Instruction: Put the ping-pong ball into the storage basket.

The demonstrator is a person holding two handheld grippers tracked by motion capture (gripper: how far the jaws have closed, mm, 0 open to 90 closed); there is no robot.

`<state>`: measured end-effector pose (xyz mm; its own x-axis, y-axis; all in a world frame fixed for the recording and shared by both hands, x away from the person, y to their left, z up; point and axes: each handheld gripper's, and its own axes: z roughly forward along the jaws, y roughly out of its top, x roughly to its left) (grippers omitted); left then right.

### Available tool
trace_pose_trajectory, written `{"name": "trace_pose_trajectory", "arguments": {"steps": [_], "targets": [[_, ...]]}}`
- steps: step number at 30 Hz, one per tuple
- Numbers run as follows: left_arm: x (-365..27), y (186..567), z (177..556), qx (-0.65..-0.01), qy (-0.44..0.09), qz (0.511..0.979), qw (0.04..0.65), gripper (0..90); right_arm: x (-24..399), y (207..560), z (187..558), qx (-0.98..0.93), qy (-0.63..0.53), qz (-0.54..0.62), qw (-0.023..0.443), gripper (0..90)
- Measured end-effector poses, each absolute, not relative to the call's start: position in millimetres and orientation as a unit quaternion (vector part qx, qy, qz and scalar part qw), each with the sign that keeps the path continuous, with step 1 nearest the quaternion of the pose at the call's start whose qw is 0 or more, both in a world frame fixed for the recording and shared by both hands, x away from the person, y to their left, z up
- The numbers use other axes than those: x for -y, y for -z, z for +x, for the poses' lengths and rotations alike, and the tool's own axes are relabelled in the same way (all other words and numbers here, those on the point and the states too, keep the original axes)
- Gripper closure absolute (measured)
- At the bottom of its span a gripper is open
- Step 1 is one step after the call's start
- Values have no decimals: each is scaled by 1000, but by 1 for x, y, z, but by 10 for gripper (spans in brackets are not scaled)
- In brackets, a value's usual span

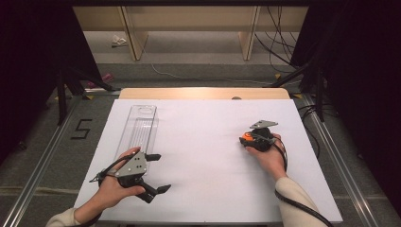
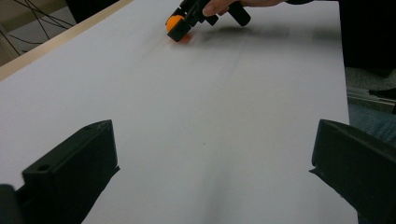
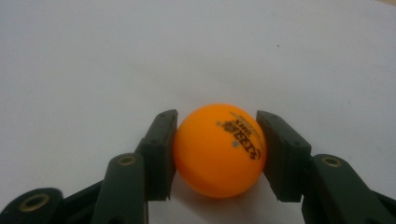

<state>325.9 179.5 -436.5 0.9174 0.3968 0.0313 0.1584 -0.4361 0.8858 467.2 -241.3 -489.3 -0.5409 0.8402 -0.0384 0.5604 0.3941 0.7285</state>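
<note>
At about nine o'clock on the white table lies a clear plastic tray, long and narrow, running away from me toward the far edge. Just at its near end, around seven o'clock, my left hand holds the left gripper, its jaws spread wide with nothing but bare table between them (the left gripper view looks straight across the white surface between the two black jaws).

Over at three o'clock, well apart from the tray, my right hand holds the right gripper low on the table, its grey three-cornered plate on top. Its jaws are pinching an orange ball, one jaw pressed to each side. The ball carries dark printed lettering on its upper face, too small to read, and sits at or just above the table surface; I cannot tell which.
</note>
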Motion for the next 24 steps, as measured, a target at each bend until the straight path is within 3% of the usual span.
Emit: {"name": "trace_pose_trajectory", "arguments": {"steps": [24], "targets": [[-180,436,326,-167,-118,839,505,0,238,472,460,-797,-371,425,216,515]]}}
